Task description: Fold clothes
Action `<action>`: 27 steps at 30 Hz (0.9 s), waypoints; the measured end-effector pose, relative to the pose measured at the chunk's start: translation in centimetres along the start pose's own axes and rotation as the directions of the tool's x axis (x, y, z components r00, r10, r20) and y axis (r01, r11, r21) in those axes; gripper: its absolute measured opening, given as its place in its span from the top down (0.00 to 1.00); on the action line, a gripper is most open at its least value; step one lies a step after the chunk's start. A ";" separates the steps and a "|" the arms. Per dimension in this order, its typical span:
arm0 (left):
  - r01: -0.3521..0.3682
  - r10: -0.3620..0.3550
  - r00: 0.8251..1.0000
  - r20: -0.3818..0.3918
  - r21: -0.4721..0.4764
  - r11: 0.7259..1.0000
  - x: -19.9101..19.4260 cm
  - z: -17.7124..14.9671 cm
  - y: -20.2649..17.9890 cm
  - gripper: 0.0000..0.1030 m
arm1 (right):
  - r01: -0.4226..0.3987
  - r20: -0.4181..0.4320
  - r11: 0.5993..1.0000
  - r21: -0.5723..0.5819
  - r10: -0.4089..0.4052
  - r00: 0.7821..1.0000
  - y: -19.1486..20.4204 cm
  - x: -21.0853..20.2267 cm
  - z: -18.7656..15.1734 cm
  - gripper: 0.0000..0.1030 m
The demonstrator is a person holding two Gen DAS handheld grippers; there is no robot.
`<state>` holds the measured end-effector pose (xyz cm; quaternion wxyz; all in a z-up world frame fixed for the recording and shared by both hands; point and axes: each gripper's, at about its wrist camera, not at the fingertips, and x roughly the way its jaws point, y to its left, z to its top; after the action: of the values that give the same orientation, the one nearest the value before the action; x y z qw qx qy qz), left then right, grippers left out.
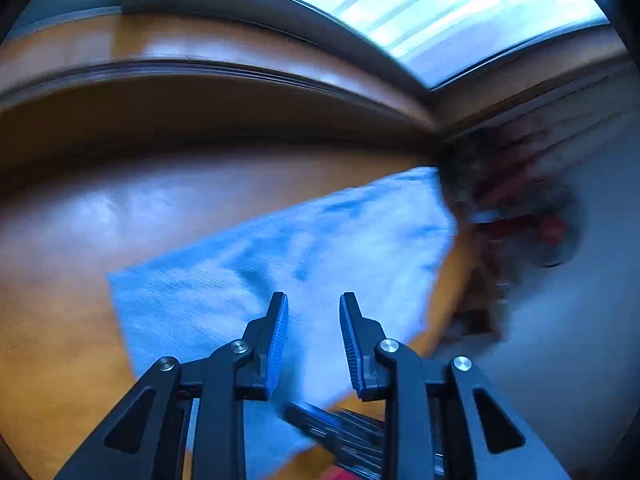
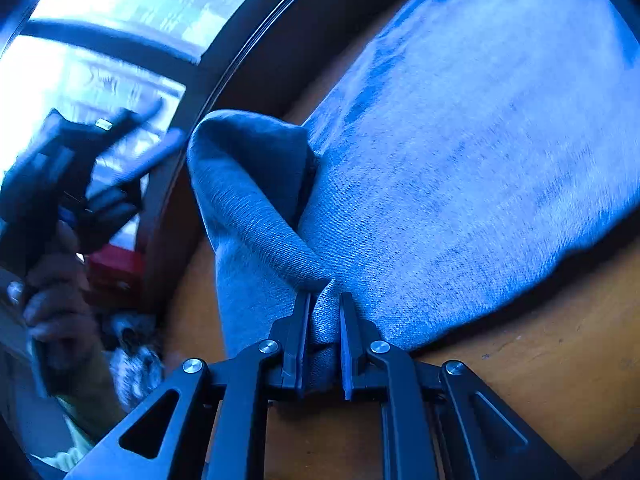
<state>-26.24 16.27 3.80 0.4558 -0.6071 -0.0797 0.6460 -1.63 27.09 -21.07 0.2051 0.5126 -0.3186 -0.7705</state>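
A blue cloth (image 1: 288, 256) lies on the wooden worktop (image 1: 72, 248) below a window (image 1: 440, 4) as a person works at folding it with a gripper in each hand. The right gripper (image 2: 325, 304) has its jaws closed almost fully on a bunched corner of the cloth (image 2: 460, 152), with only the pinched fabric between them, and that corner is lifted so a loose flap curls up and over just beyond the tips. The rest of the cloth spreads away from those jaws, ahead and to their right, flat on the worktop (image 2: 540, 360). The left gripper (image 1: 313, 308) hangs above the cloth with its jaws parted and nothing between them; in the right wrist view it appears blurred against the window, in the person's hand (image 2: 60, 304), well apart from the held corner. From the left wrist view the cloth's long axis runs on a diagonal, from near left to far right, and its broad middle lies directly ahead of and under the open jaws. The right hand, already holding the corner, appears placed to carry the fold across the cloth, while the left looks free to pin or take an edge. Dark and red objects (image 1: 520, 216) at the worktop's far right are too blurred to identify.
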 end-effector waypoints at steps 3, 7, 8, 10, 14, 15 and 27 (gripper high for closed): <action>-0.116 0.113 0.990 0.085 0.030 0.993 -2.1 -1.1 0.1 0.33 | 0.063 -0.017 0.995 -0.075 -0.064 0.998 1.3 0.0 0.2 0.78; -0.283 0.270 0.945 0.182 0.046 0.958 -3.8 -3.9 1.6 0.33 | 0.110 -0.009 0.981 -0.159 -0.113 0.994 3.4 -2.9 1.1 0.57; -0.283 0.272 0.946 0.176 0.035 0.959 -3.8 -4.5 2.2 0.33 | 0.090 -0.007 0.983 -0.162 -0.093 0.996 3.9 -3.8 1.7 0.49; -0.279 0.276 0.950 0.149 0.002 0.960 -3.3 -5.7 3.6 0.33 | -0.014 -0.031 0.993 -0.117 0.011 0.999 4.5 -5.0 4.2 0.33; -0.284 0.292 0.949 0.117 -0.083 0.955 -1.7 -7.4 5.5 0.33 | -0.074 -0.210 0.997 0.015 0.075 0.975 5.0 -1.0 10.0 0.25; -0.272 0.283 0.953 0.110 -0.102 0.957 -1.4 -7.8 5.7 0.33 | -0.065 -0.264 0.997 0.049 0.076 0.962 5.2 0.5 11.5 0.25; -0.272 0.281 0.955 0.092 -0.097 0.957 0.3 -10.0 6.3 0.33 | -0.140 -0.484 0.977 -0.158 0.047 0.874 12.7 8.9 10.9 0.67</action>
<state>-20.67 8.38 -3.08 0.3304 -0.5961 -0.0445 0.7305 -15.25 15.37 -15.13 0.3619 0.6488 -0.2087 -0.6361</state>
